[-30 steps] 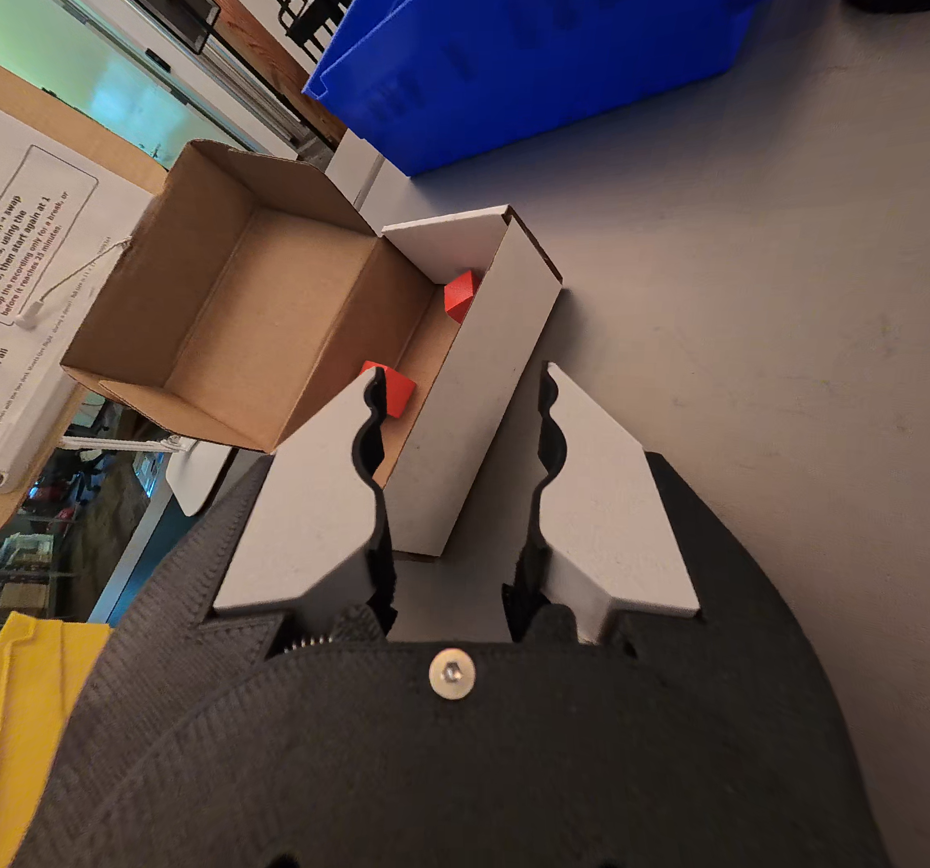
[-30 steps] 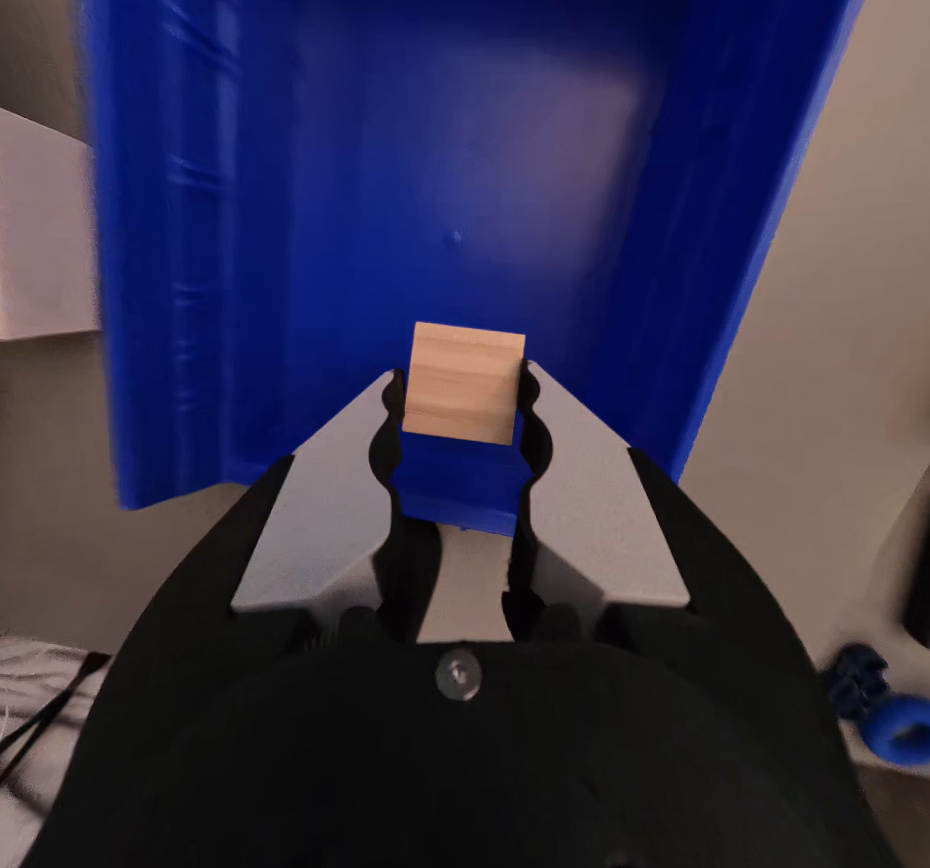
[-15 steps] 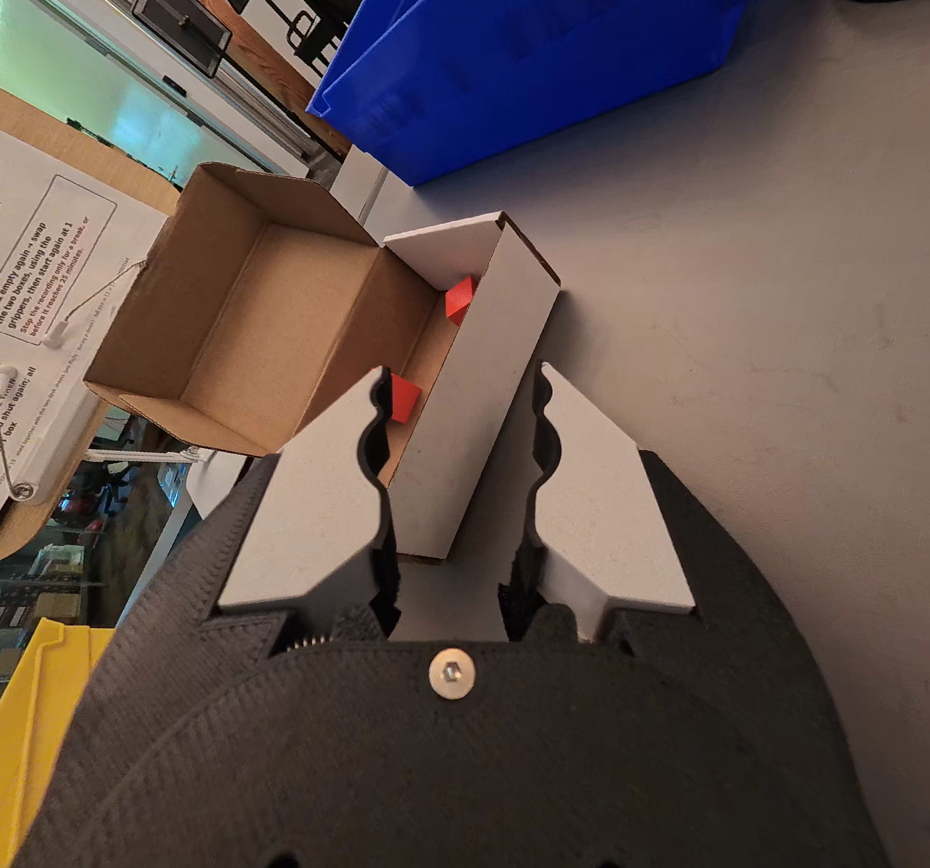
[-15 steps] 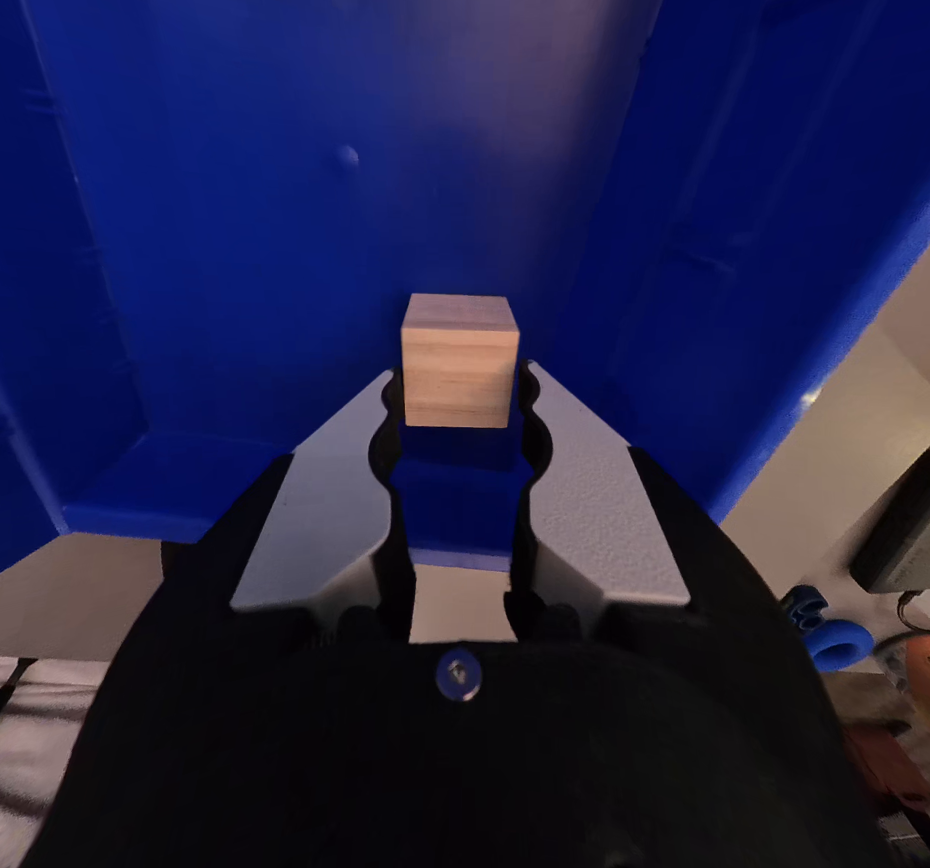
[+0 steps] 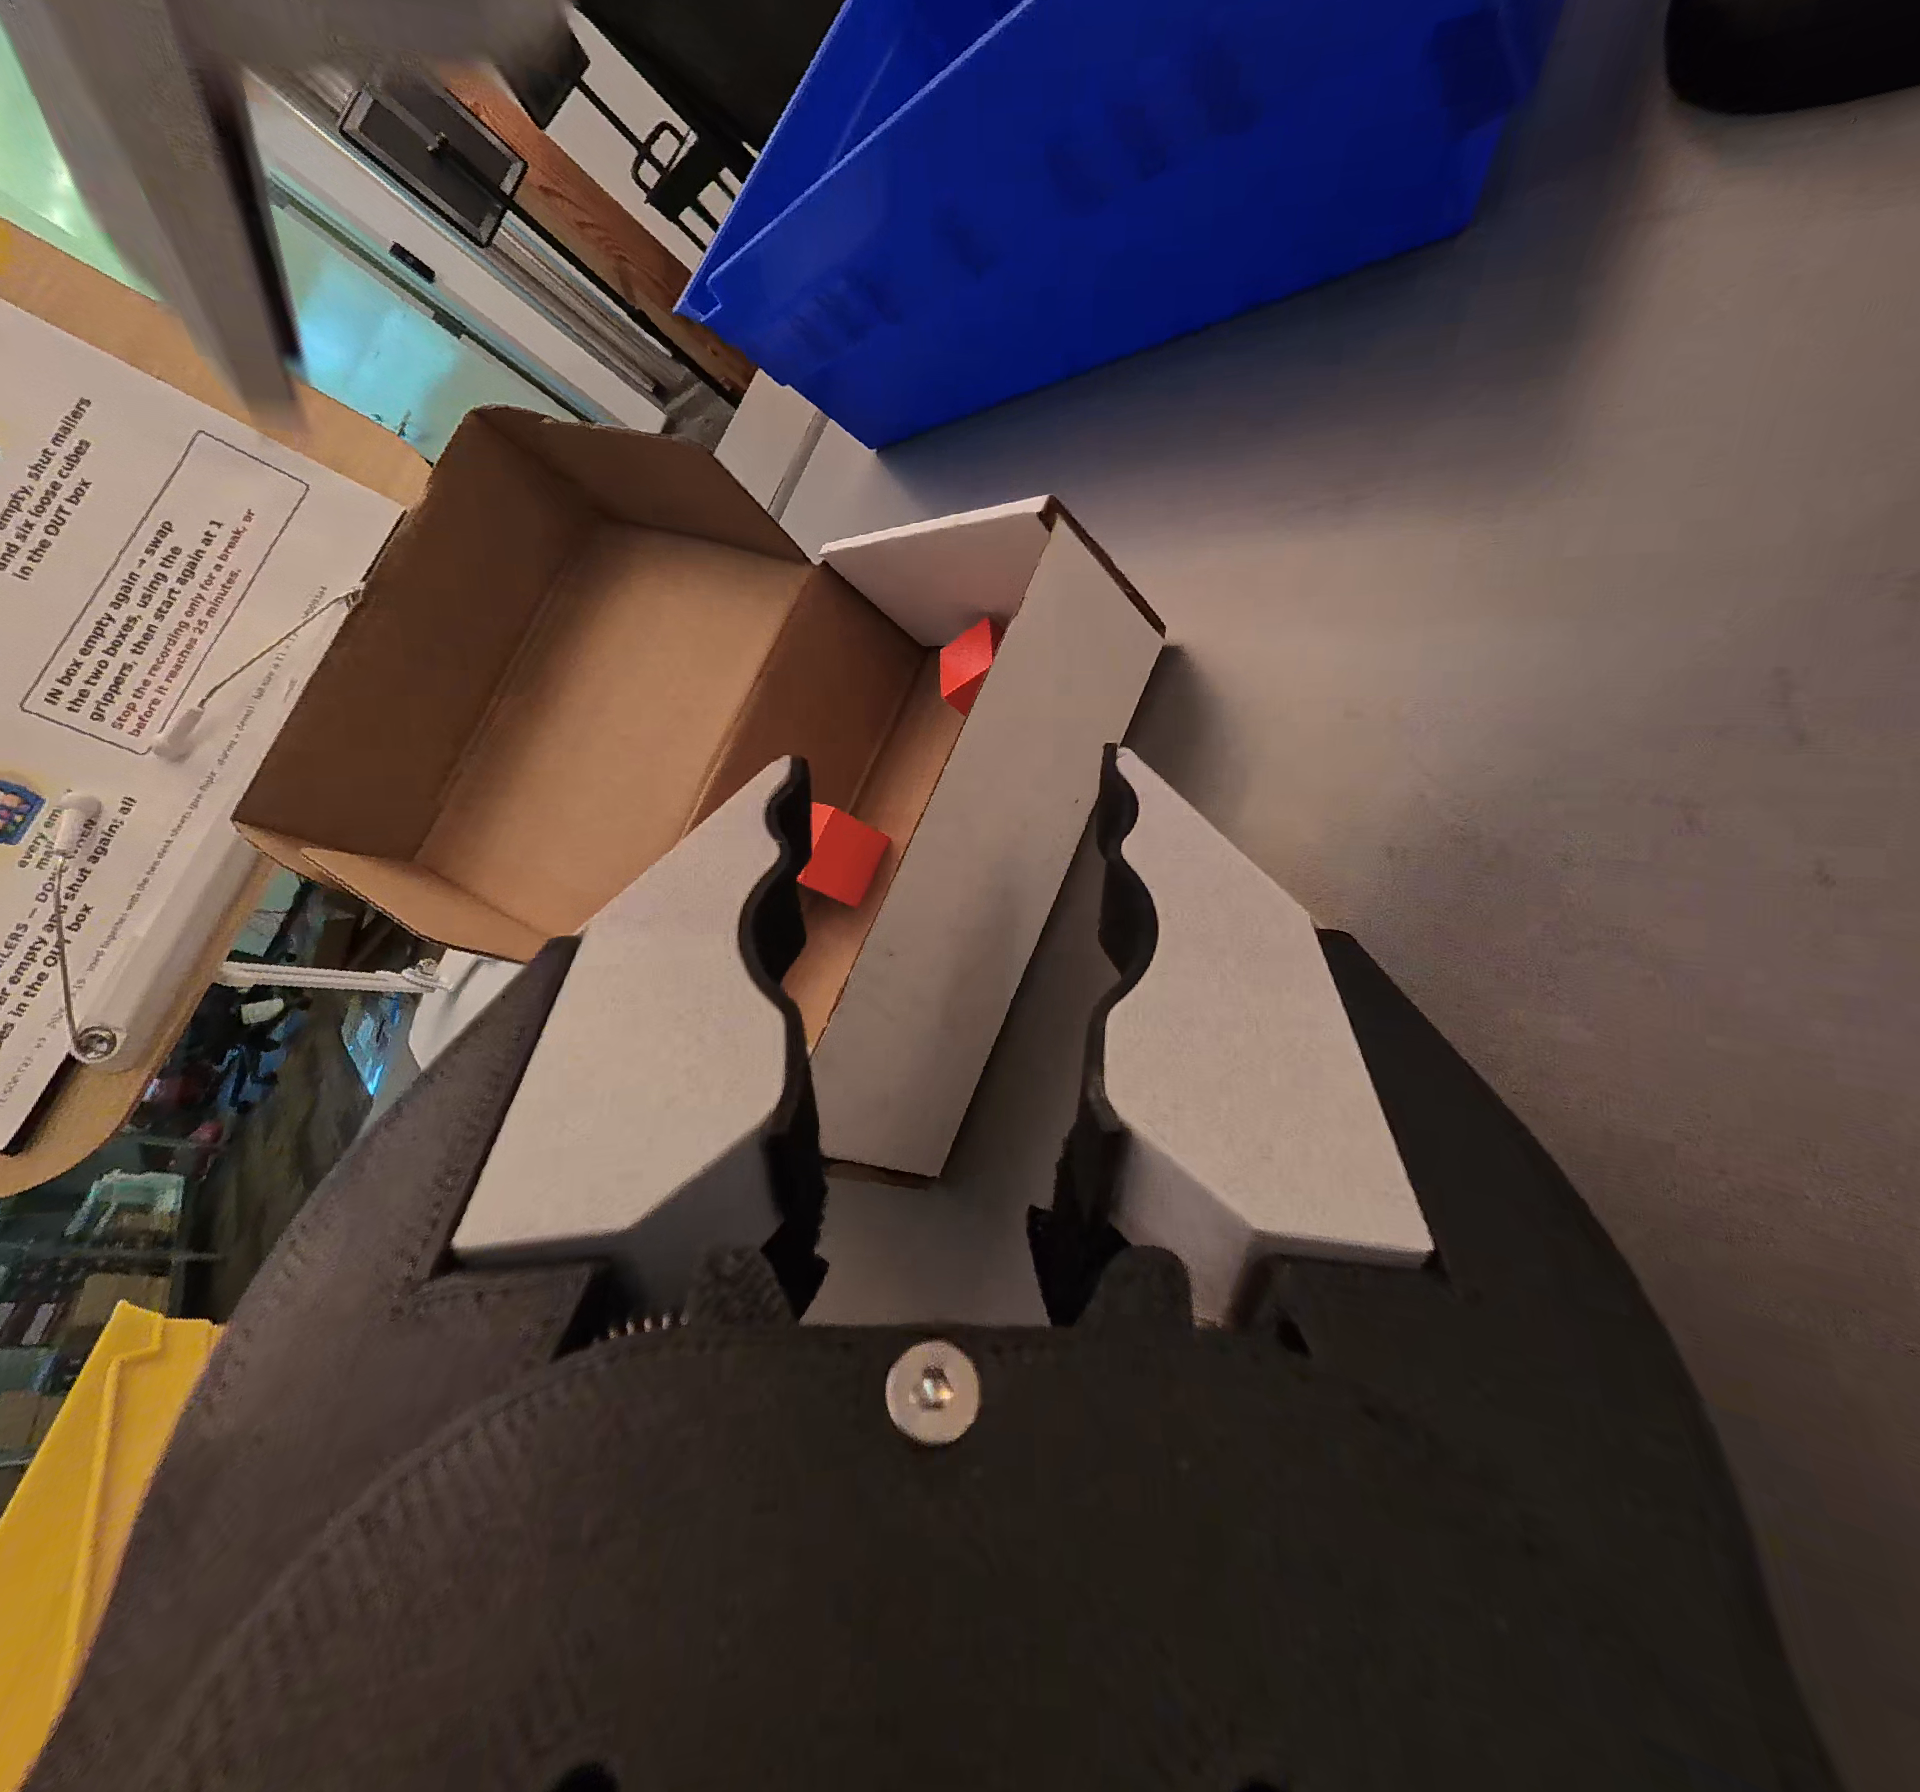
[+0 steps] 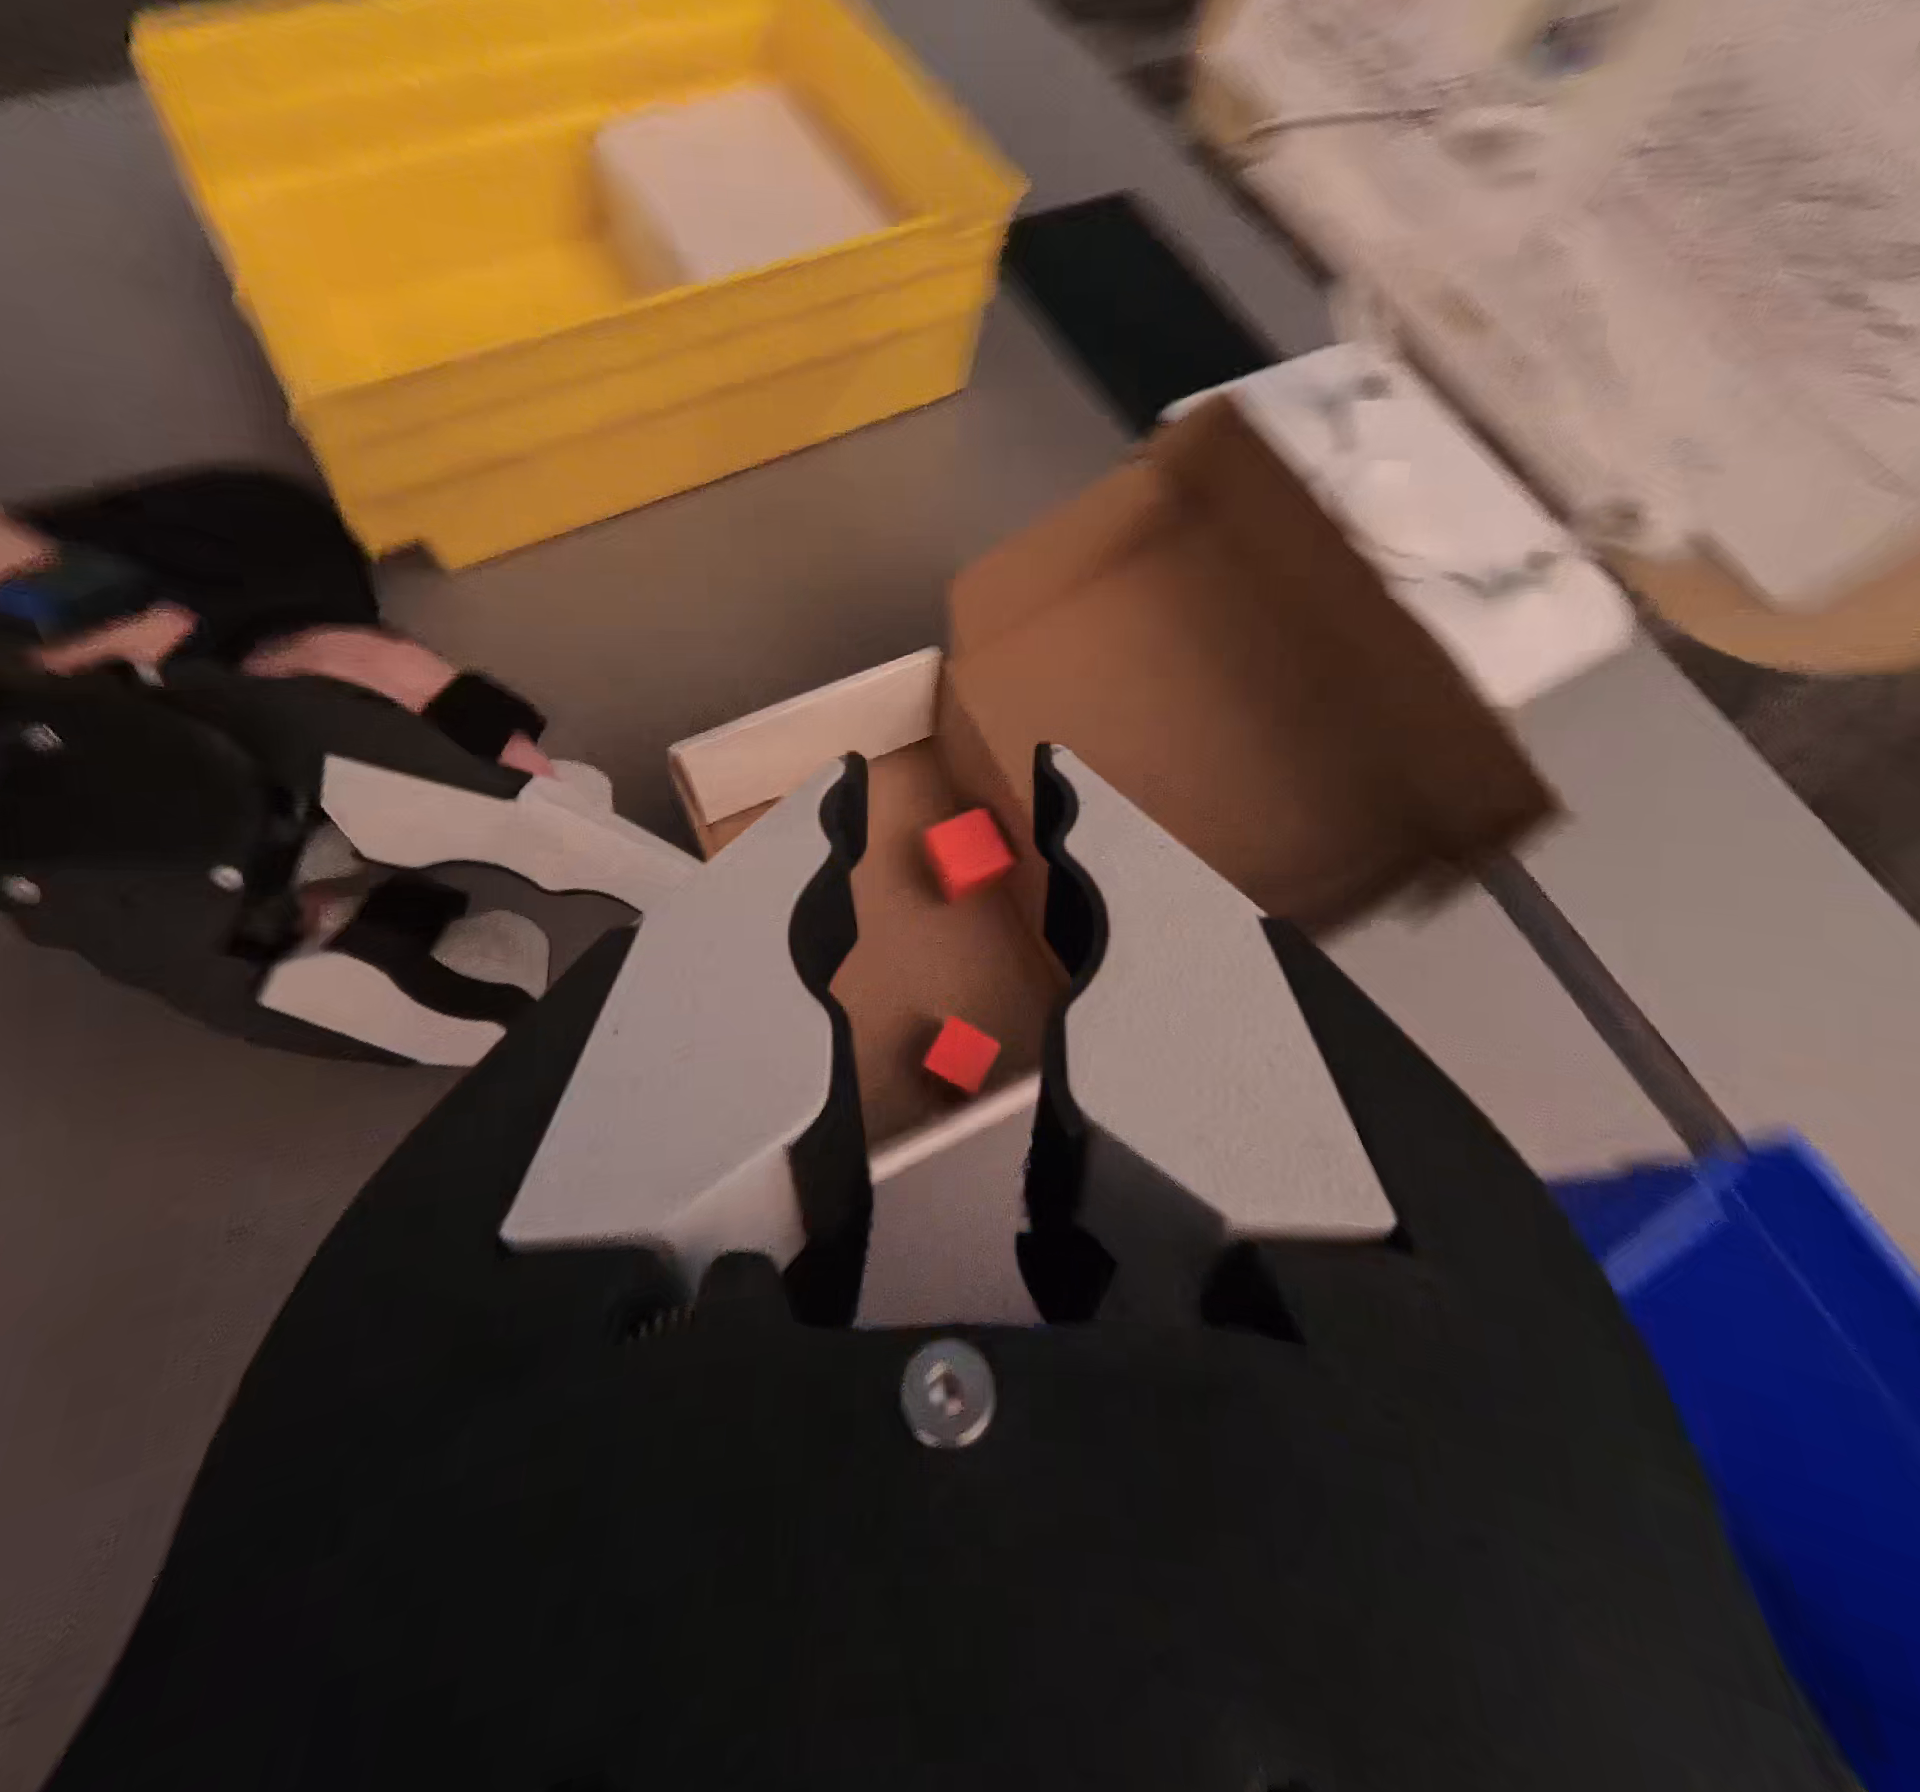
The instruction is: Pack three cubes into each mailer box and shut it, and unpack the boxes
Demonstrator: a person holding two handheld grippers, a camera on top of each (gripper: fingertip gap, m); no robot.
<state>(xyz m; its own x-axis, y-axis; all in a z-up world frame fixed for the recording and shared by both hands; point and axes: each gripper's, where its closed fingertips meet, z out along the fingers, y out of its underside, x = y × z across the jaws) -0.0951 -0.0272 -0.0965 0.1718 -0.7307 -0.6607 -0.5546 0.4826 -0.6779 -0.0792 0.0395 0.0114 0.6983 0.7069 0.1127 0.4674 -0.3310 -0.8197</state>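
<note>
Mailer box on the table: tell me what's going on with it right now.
A person works two handheld grippers at the open mailer box. The left gripper has its jaws open around the box's white front wall. The right gripper hovers over the box, open and empty. Two red cubes lie inside. A shut white box sits in the yellow bin, and a blue bin stands nearby.

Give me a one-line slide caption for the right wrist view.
Empty, open right gripper above an open mailer box holding two red cubes, left gripper alongside, yellow bin behind.
</note>
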